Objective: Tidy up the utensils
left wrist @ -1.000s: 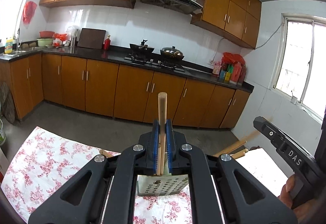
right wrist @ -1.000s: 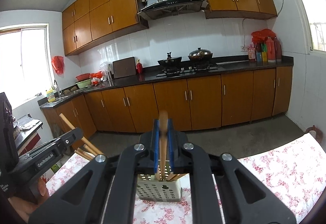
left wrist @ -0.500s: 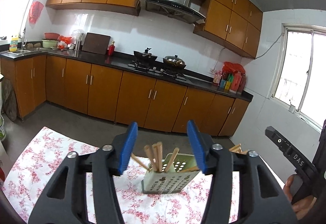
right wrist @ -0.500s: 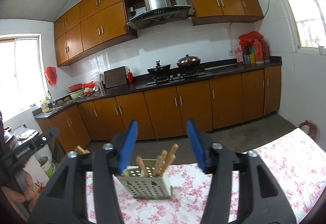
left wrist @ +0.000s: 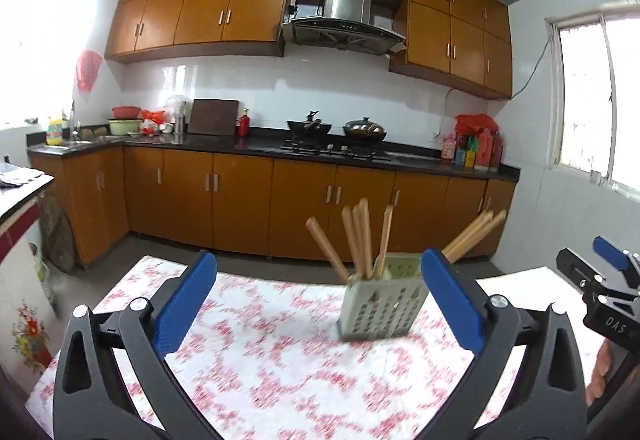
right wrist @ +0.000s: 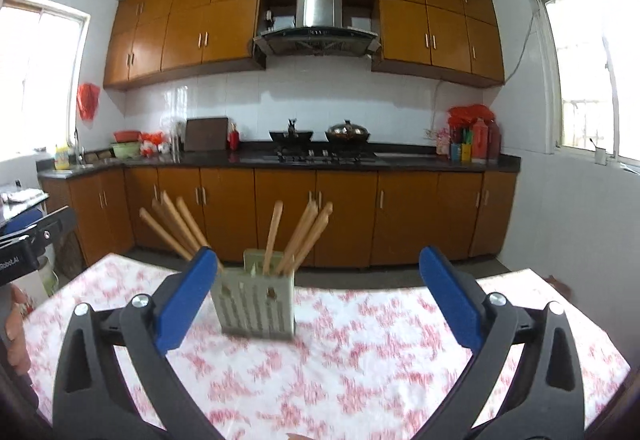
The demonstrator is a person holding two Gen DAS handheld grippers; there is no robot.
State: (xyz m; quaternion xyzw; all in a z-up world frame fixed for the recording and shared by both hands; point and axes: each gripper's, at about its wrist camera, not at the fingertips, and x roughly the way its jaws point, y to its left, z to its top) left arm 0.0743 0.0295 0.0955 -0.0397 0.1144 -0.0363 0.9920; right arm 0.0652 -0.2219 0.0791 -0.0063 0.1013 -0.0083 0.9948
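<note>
A pale green perforated holder (left wrist: 380,306) (right wrist: 256,304) stands on the floral tablecloth (left wrist: 260,360) (right wrist: 380,360). Several wooden chopsticks (left wrist: 360,236) (right wrist: 298,236) lean out of it. My left gripper (left wrist: 318,256) has its jaws opening wide, with nothing between the blue pads (left wrist: 184,300); the holder stands beyond them, to the right of centre. My right gripper (right wrist: 317,252) is also opening and is empty, with the holder ahead and left of centre. Each gripper shows at the edge of the other's view: the right gripper (left wrist: 612,280) and the left gripper (right wrist: 24,248).
Brown cabinets (left wrist: 304,207), a black counter with pots on a stove (right wrist: 320,147) and a range hood fill the far wall. A hand (left wrist: 600,372) holds the right gripper's grip. Windows flank the room. A white-topped unit (left wrist: 20,187) stands left of the table.
Both grippers were shut on a chopstick over the holder. They have let go, opened wide and drawn back; the chopsticks now stand in the holder.
</note>
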